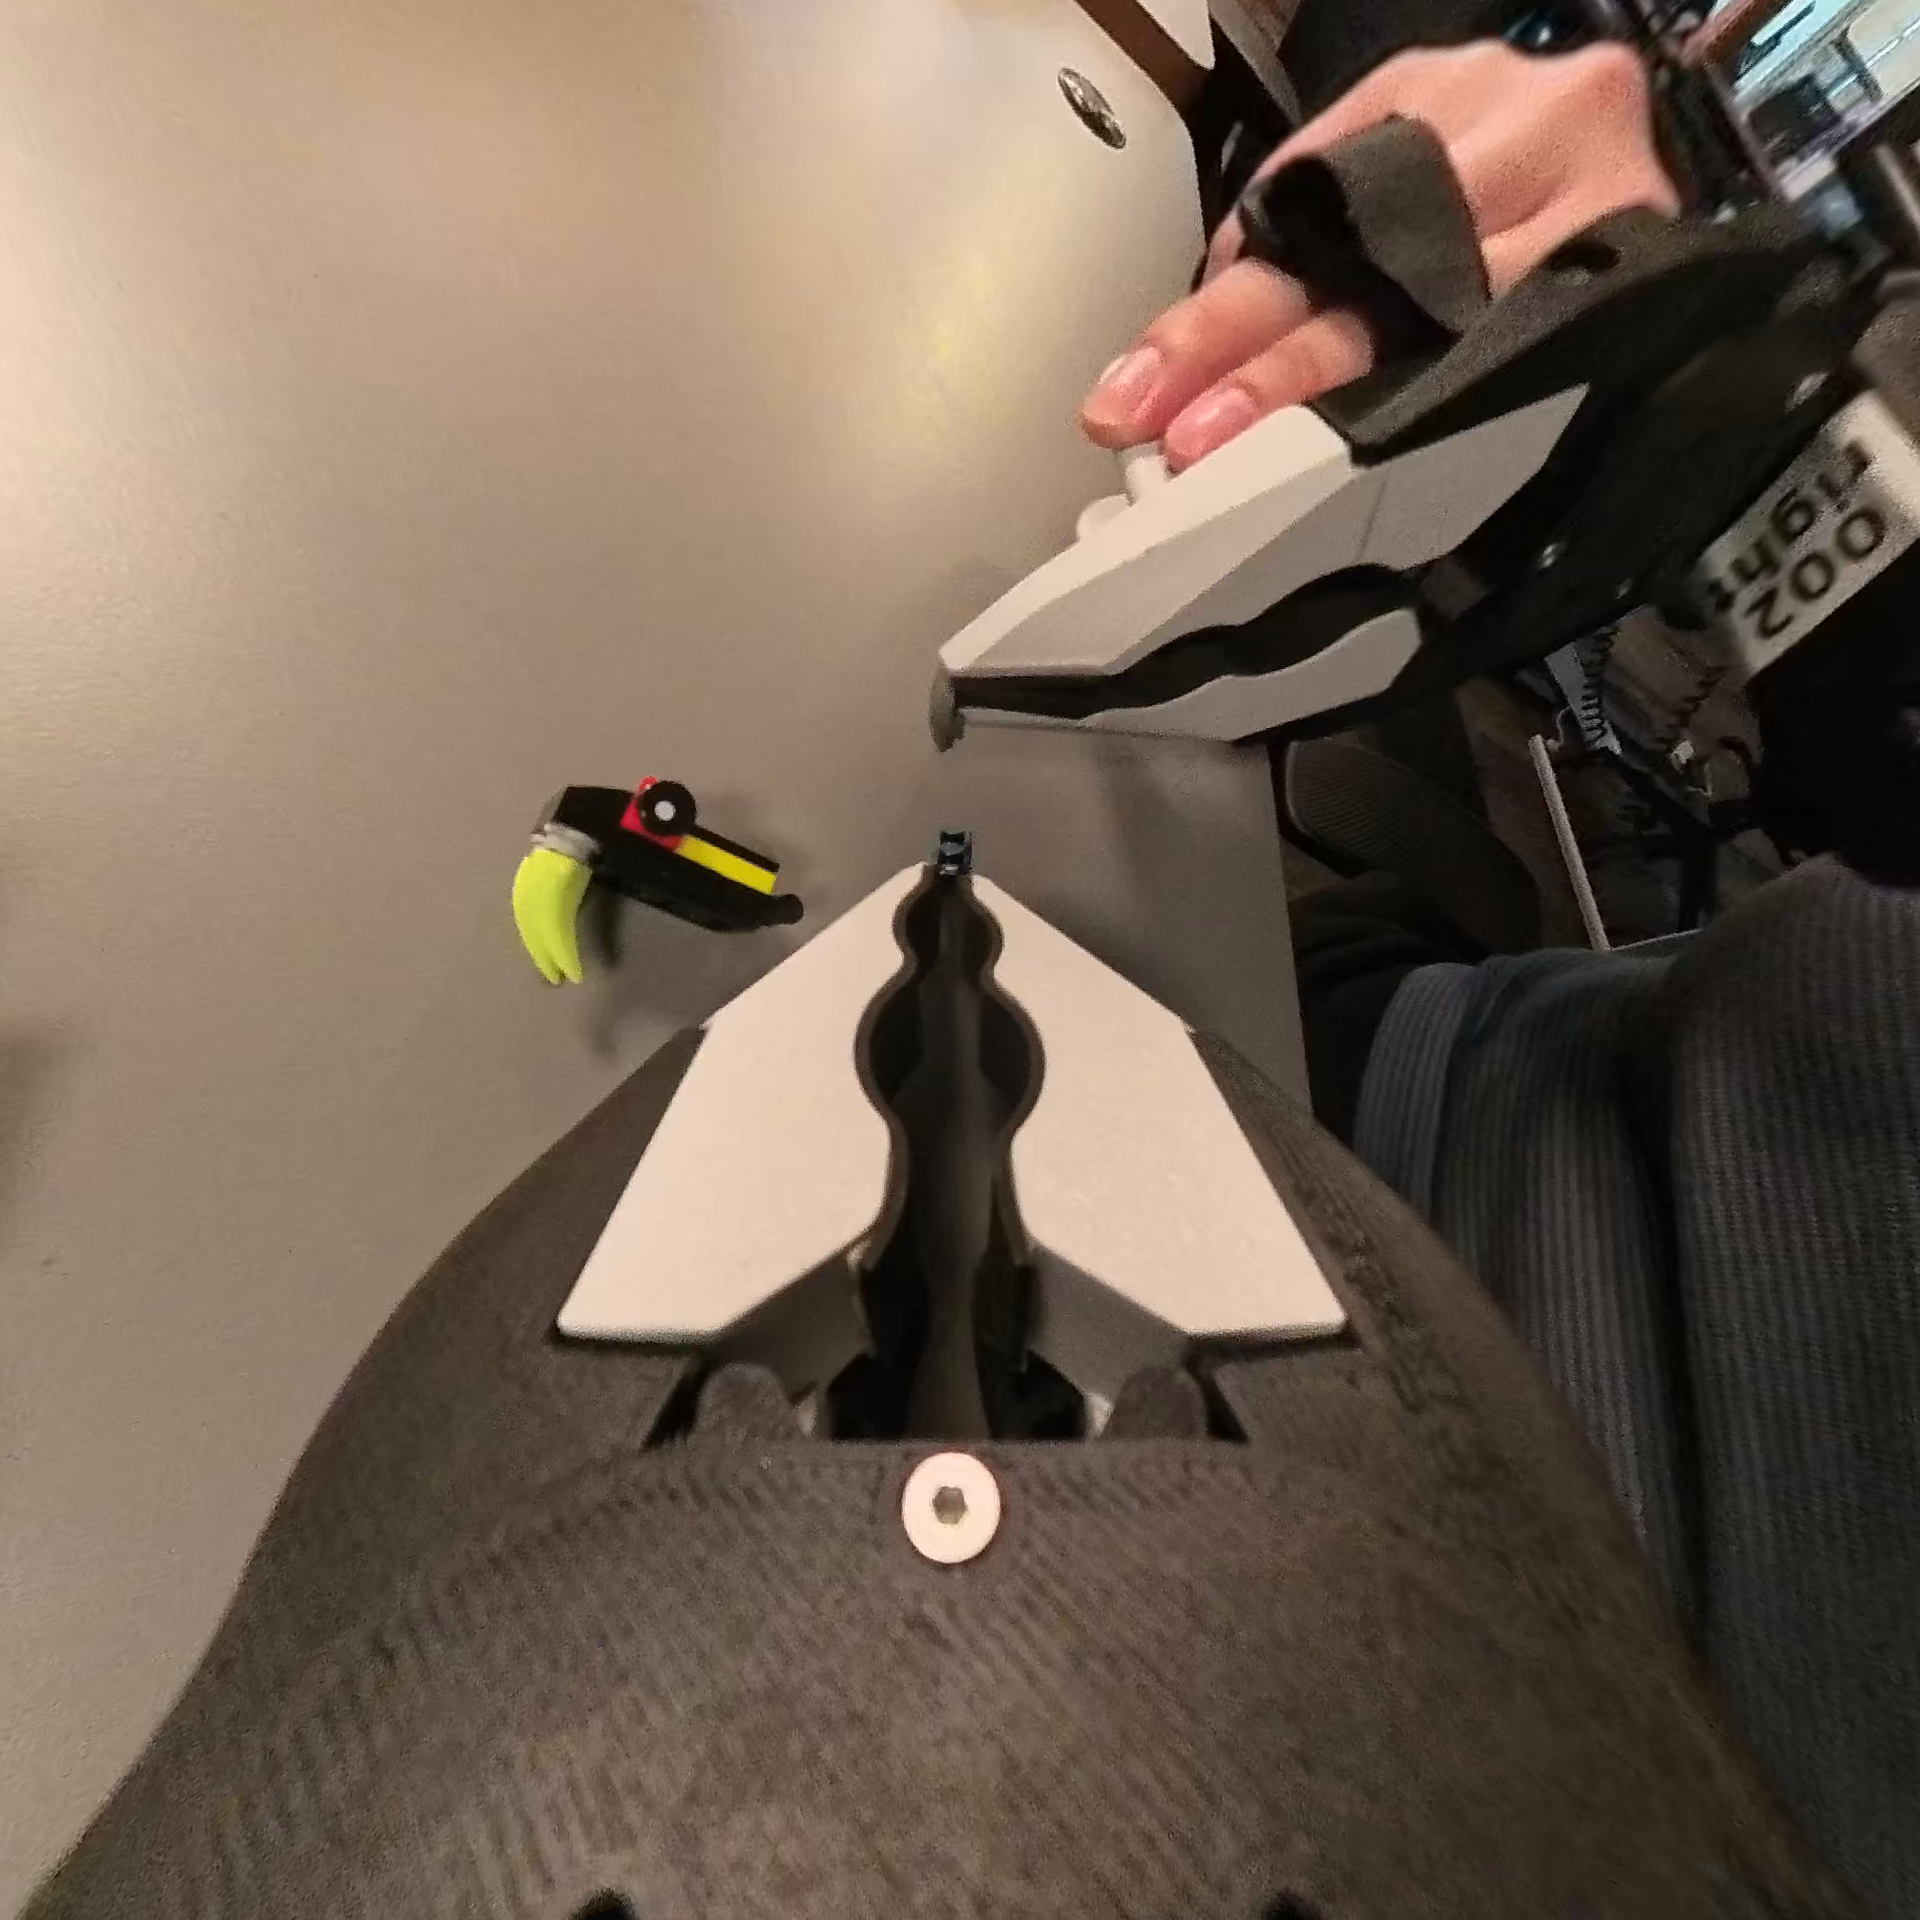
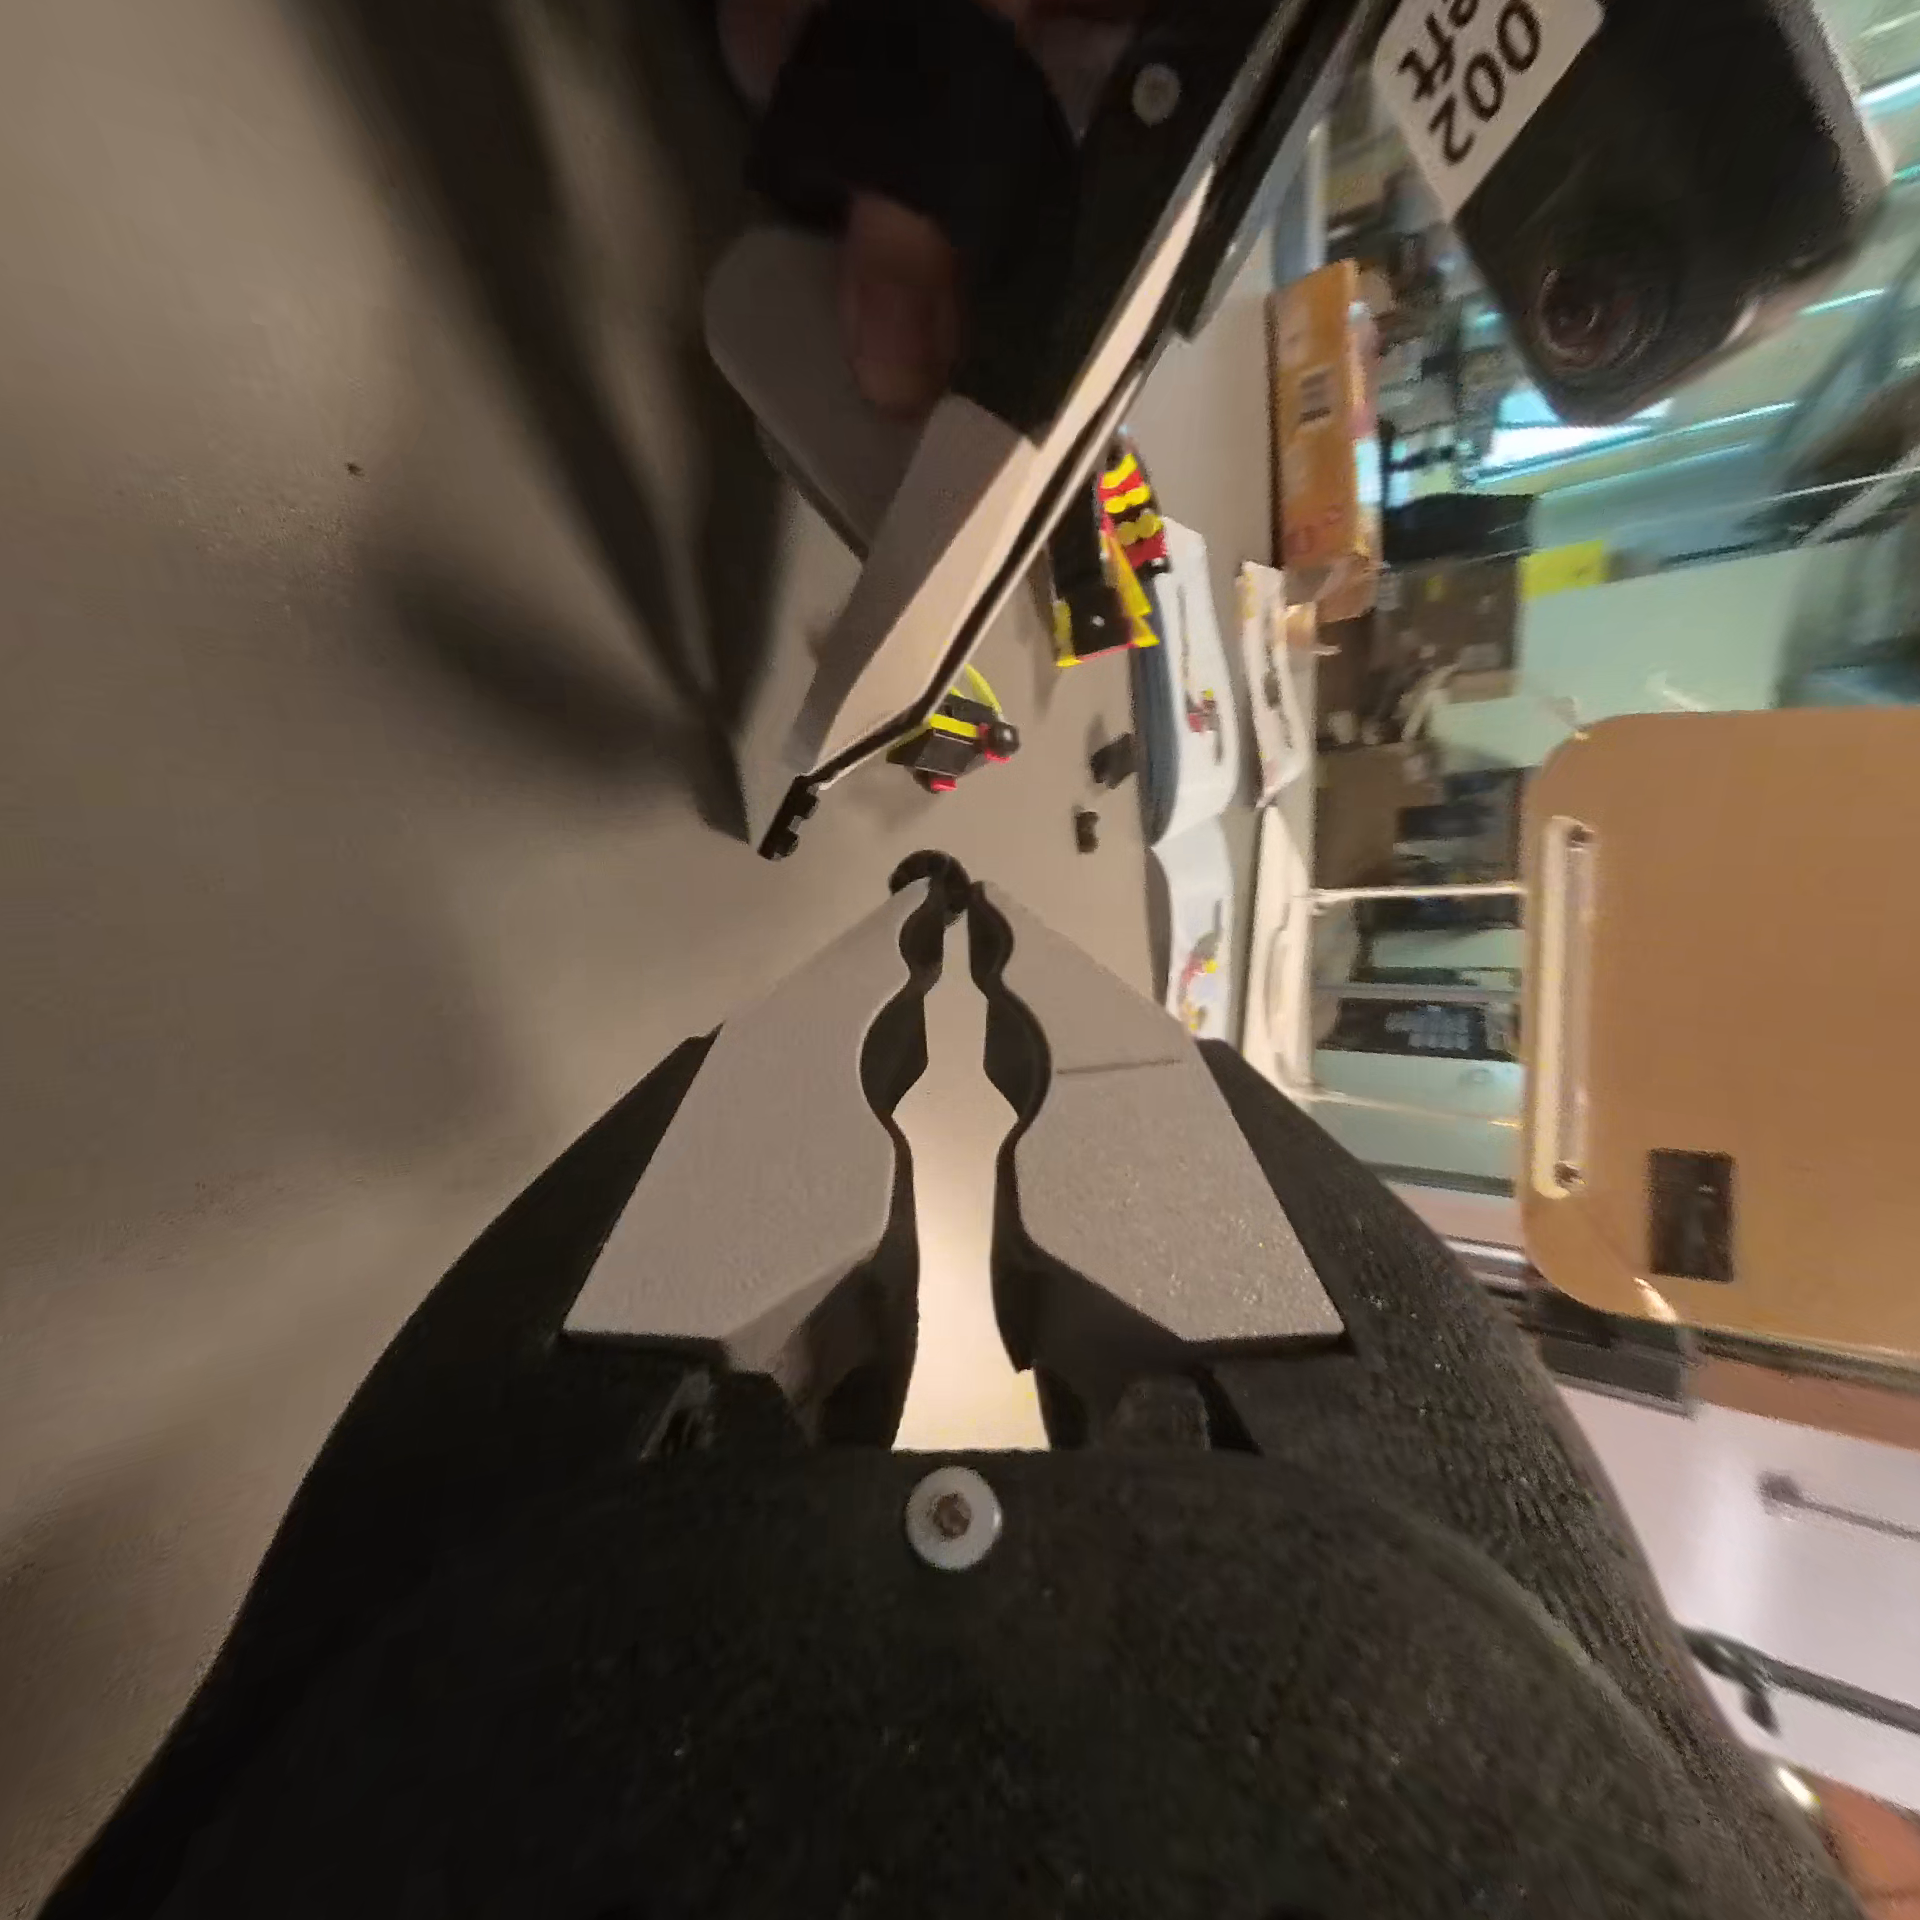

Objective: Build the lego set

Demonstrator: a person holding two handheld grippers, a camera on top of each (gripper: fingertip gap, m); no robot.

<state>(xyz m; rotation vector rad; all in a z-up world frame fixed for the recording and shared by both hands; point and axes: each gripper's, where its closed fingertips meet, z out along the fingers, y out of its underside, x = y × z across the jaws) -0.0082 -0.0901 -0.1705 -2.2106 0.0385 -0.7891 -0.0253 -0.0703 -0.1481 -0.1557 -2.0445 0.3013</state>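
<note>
Mid-assembly: the toucan head sub-build (image 1: 649, 873) with its lime beak lies on the table (image 1: 416, 416) left of both tips, so next move is probably mating the two small parts, which needs fine alignment. Left gripper (image 1: 951, 857) is clamped on a tiny dark stud piece (image 1: 951, 850); right gripper (image 2: 940, 891) pinches a small black curved piece (image 2: 928, 871), fingers nearly closed, just beside the left tip.

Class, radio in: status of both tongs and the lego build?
Left tongs shut on small black piece. Right tongs shut on black clip. Toucan head on table, unobstructed.
</note>
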